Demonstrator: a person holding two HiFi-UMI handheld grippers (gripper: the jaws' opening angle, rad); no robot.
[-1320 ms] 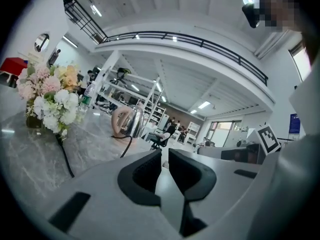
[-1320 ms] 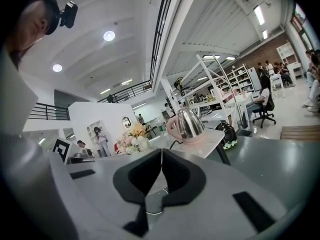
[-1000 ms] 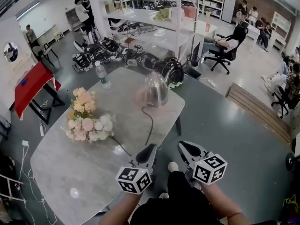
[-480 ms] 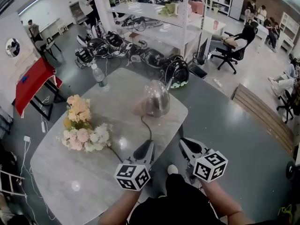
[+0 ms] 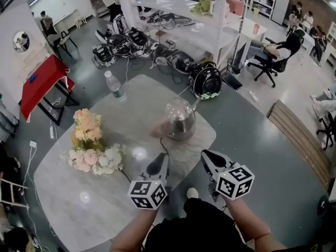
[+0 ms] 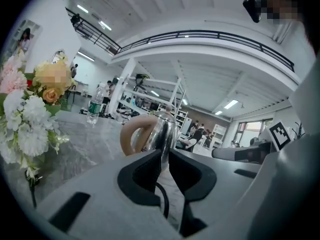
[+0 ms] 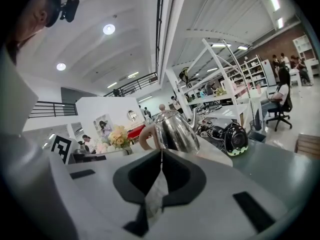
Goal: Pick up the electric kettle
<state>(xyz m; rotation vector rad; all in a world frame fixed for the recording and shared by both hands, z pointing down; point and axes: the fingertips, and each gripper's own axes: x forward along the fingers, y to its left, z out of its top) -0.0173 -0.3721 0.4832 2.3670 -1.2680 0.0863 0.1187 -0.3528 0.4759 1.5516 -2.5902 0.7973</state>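
Reach | left tool [image 5: 157,167] and right tool [image 5: 210,159] are hovering closed, empty | shiny steel electric kettle [image 5: 180,119] is sitting at 12 o'clock | should be opening wide before taking beige looped handle [image 6: 125,136]

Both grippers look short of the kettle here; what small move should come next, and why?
Probably open the left gripper: its jaws are shut, and the electric kettle stands just ahead on the table, untouched, with its beige handle turned toward that gripper.
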